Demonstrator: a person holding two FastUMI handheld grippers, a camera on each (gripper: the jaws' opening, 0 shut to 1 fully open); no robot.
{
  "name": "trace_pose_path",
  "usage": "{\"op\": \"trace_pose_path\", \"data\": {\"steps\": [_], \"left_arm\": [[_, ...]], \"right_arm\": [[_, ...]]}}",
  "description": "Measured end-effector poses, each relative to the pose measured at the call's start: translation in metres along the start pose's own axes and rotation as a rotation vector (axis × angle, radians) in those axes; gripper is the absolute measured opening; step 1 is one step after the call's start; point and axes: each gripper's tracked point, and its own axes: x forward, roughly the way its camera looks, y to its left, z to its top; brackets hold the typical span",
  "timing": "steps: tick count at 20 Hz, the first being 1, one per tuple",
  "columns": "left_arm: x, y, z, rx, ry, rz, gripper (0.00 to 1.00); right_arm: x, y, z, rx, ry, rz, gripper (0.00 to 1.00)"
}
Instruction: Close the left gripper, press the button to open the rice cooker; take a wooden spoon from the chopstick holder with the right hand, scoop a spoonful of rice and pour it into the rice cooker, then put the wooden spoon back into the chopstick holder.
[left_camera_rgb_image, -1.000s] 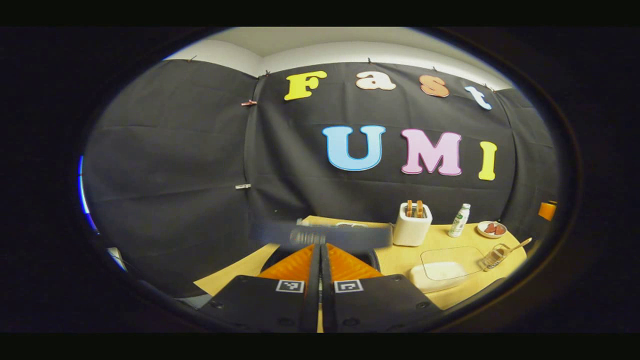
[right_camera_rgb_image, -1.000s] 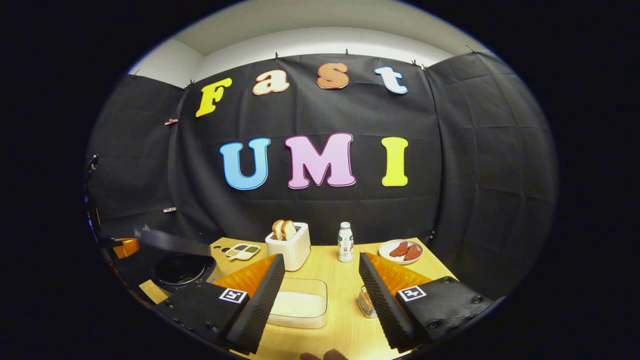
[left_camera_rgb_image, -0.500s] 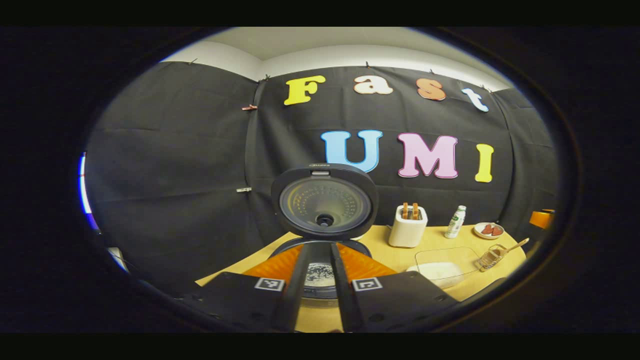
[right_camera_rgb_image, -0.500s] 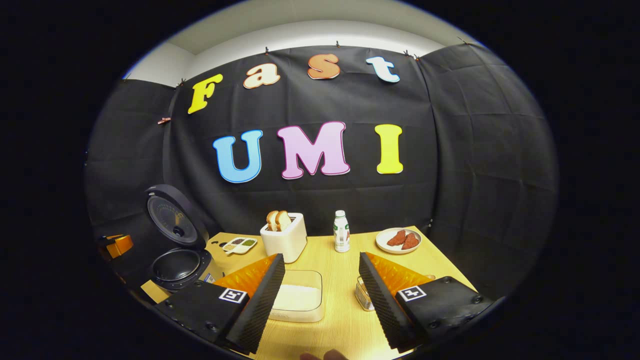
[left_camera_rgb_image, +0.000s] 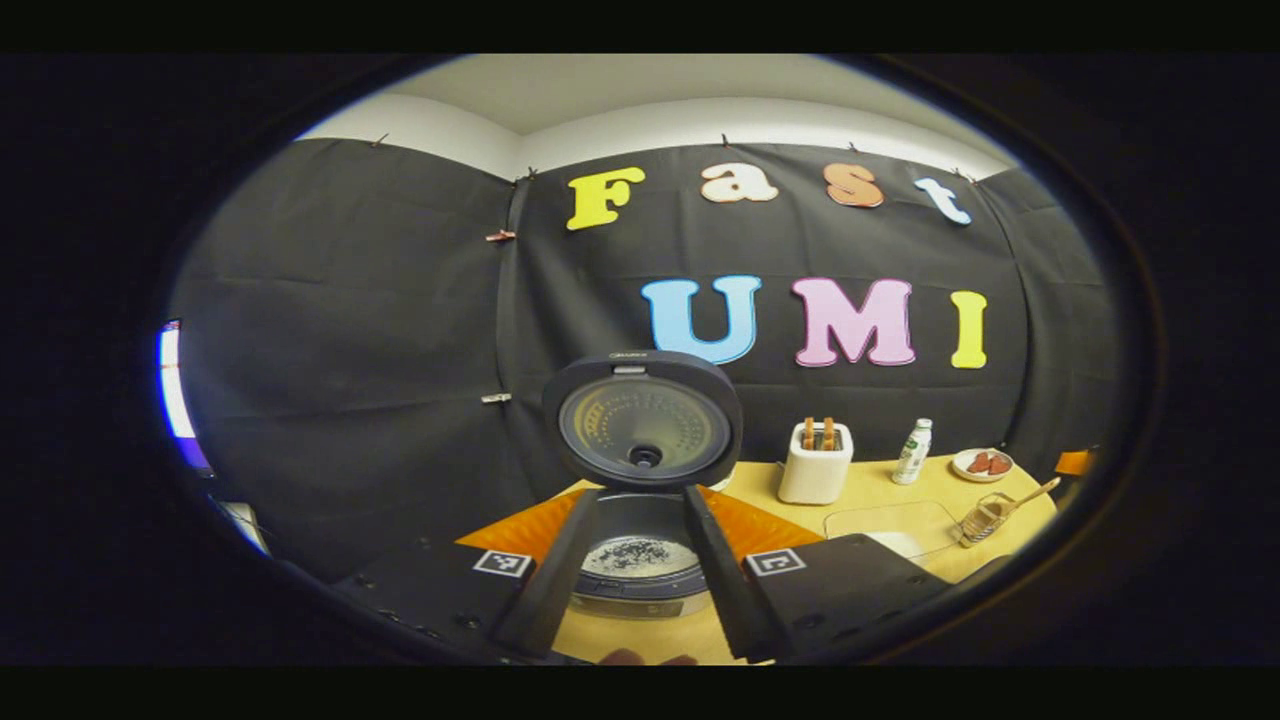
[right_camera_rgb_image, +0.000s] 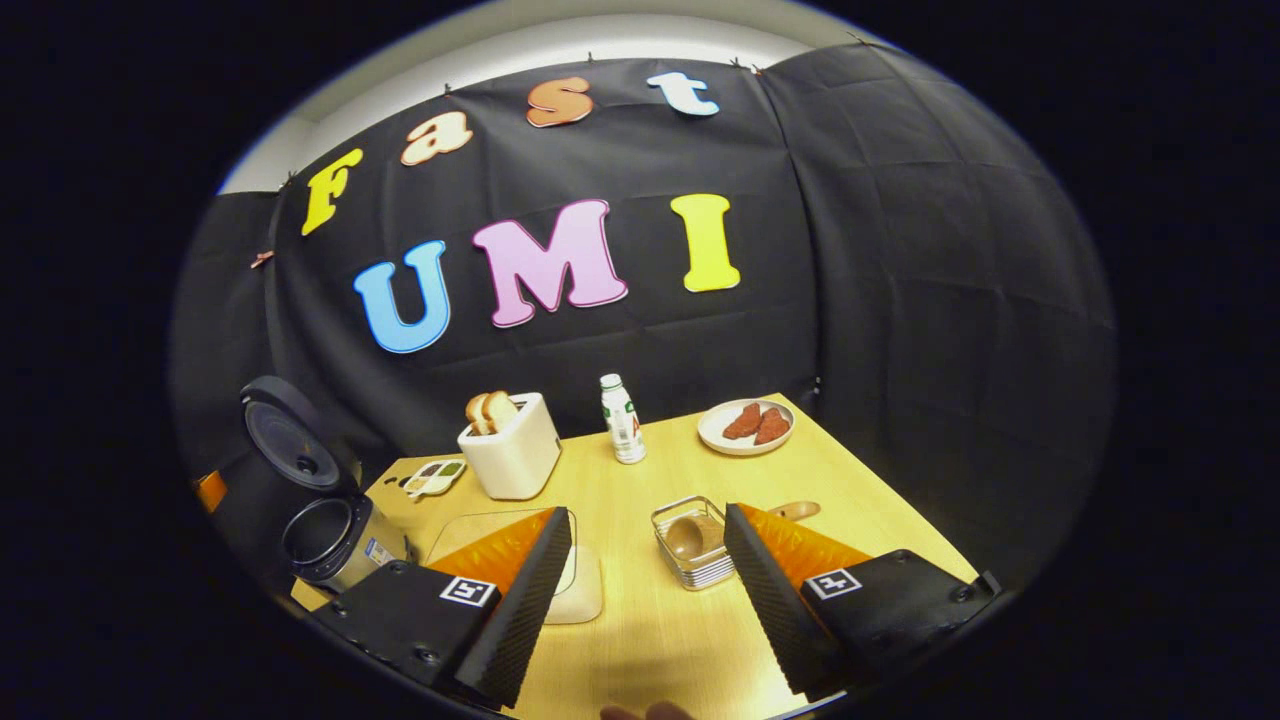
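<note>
1. My left gripper (left_camera_rgb_image: 638, 580) points straight at the rice cooker (left_camera_rgb_image: 640, 470); fingers spread apart, holding nothing, w/ the pot's rim seen between them.
2. Cooker lid (left_camera_rgb_image: 643, 420) stands upright, fully open; pot interior looks dark w/ some pale grains at the bottom.
3. My right gripper (right_camera_rgb_image: 648, 590) hovers over the table (right_camera_rgb_image: 640, 640), tilted down; fingers wide open, nothing between the pads.
4. Chopstick holder (right_camera_rgb_image: 690, 545), a wire basket, sits just ahead between my right fingers, closer to the right one. Wooden spoon (right_camera_rgb_image: 688, 535) lies in it, bowl inside, handle (right_camera_rgb_image: 795, 511) poking out toward the right.
5. Rice container (right_camera_rgb_image: 585, 590), clear lid, is near my right gripper's left finger, partly hidden by it.
6. Table: light wood. Toaster (right_camera_rgb_image: 510, 455) w/ bread, bottle (right_camera_rgb_image: 623, 418), plate (right_camera_rgb_image: 745, 428) w/ red pieces, small divided dish (right_camera_rgb_image: 432, 477) at the back.
7. Cooker sits at the table's left corner in the right gripper view (right_camera_rgb_image: 320, 520). Black cloth walls all round.
</note>
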Motion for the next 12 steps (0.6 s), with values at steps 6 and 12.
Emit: {"op": "trace_pose_path", "data": {"steps": [6, 12], "left_arm": [[-0.01, -0.009, 0.007, 0.01, -0.006, 0.029, 0.65], [-0.024, -0.022, 0.006, 0.014, 0.027, 0.038, 0.66]], "right_arm": [[0.031, -0.044, -0.024, 0.021, 0.068, -0.048, 0.96], [0.065, -0.075, -0.048, 0.102, 0.116, -0.087, 0.95]]}}
